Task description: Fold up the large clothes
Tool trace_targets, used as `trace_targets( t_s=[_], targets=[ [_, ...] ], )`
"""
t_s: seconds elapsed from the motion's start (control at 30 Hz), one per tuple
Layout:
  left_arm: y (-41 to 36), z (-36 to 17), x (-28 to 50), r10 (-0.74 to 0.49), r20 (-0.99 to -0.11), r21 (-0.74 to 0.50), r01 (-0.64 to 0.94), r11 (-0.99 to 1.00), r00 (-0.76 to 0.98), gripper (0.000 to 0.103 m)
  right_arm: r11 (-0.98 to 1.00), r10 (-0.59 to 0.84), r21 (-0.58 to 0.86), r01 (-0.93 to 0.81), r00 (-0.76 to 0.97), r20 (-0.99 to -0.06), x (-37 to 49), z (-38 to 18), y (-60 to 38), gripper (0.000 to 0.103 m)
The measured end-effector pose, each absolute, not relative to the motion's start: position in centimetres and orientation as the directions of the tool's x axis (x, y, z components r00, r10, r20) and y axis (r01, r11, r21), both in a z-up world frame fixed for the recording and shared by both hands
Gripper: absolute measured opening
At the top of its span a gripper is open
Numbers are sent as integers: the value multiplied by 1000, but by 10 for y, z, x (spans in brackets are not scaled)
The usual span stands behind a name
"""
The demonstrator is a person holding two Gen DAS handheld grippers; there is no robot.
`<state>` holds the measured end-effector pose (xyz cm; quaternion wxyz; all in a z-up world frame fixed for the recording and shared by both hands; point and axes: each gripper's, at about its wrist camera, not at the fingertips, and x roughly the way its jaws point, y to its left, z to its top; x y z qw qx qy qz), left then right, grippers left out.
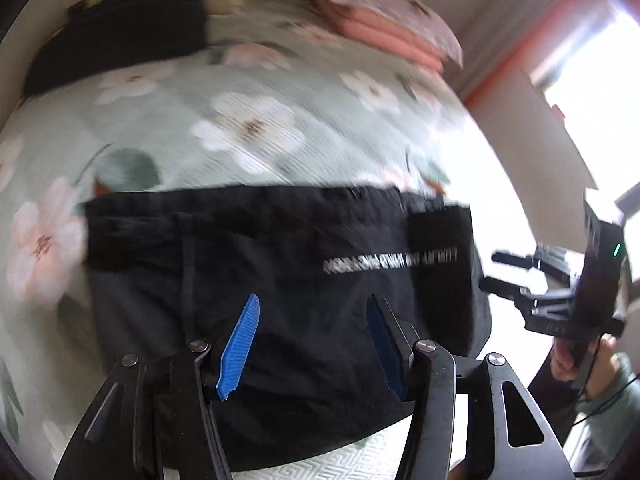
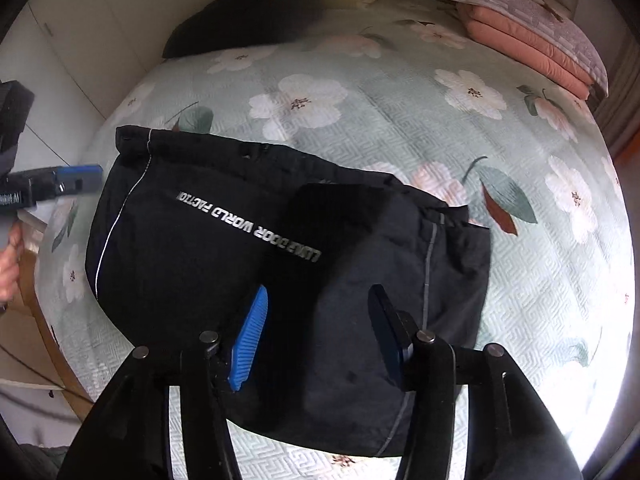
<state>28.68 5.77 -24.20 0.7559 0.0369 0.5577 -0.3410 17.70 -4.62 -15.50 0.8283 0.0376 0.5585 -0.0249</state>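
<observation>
- Lying folded near the front edge of the bed [image 2: 400,92], the black garment [image 2: 224,240] is a compact bundle on the floral cover, with white lettering [image 2: 248,220] across its top.
- At the left, the left gripper [image 1: 314,344] hangs over the bundle with jaws spread and nothing between the blue pads [image 1: 240,344]; the cloth lies below them, untouched.
- In the middle, the fabric looks thin, soft and light, probably a slick shell cloth, so I judge it will slump and slide rather than hold a crease.
- A loose flap [image 2: 340,216] lies on top and could spill open if lifted carelessly.
- Best holds, I think, are the two outer corners or the seamed edge [image 2: 430,272], pinching all layers together.
- At the right, the right gripper [image 2: 320,340] also stands open over the bundle, gripping nothing.
- Far back, a dark pile [image 2: 248,16] and pink bedding [image 2: 528,40] sit well apart.
</observation>
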Motion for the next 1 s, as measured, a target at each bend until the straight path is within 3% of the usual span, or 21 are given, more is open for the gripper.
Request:
trace_targets(
  t_s=[0.13, 0.17, 0.3, 0.43, 0.6, 0.67, 0.77, 0.87, 1.0],
  targets=[
    [18, -300, 288, -329, -931, -187, 565, 803, 160, 58, 987, -55, -1, 159, 336, -940, 209, -215, -45, 60],
    [15, -318, 297, -299, -942, -173, 537, 826, 156, 58, 984, -57, 0, 180, 316, -947, 220, -231, -50, 65],
    [25, -351, 344, -329, -938, -253, 426, 869, 114, 59, 949, 14, 96, 301, 266, -964, 267, -290, -82, 86],
    [23, -363, 360, -326, -939, -260, 401, 878, 106, 59, 958, -21, 55, 281, 261, -965, 284, -302, -77, 92],
    [41, -356, 366, -375, -921, -318, 356, 879, 104, 59, 950, 40, 132, 284, 307, -951, 274, -288, -86, 90],
    [54, -347, 363, -340, -931, -277, 346, 896, 136, 59, 944, 40, 148, 295, 341, -939, 258, -268, -90, 82],
    [82, -327, 349, -297, -935, -220, 341, 914, 194, 59, 941, 22, 155, 301, 402, -915, 222, -230, -89, 82],
    [107, -306, 323, -262, -937, -179, 324, 929, 233, 60, 945, 4, 137, 297, 407, -914, 188, -207, -77, 82],
    [127, -296, 277, -293, -932, -224, 297, 928, 212, 60, 961, -27, 73, 268, 350, -936, 164, -217, -47, 78]
  ],
)
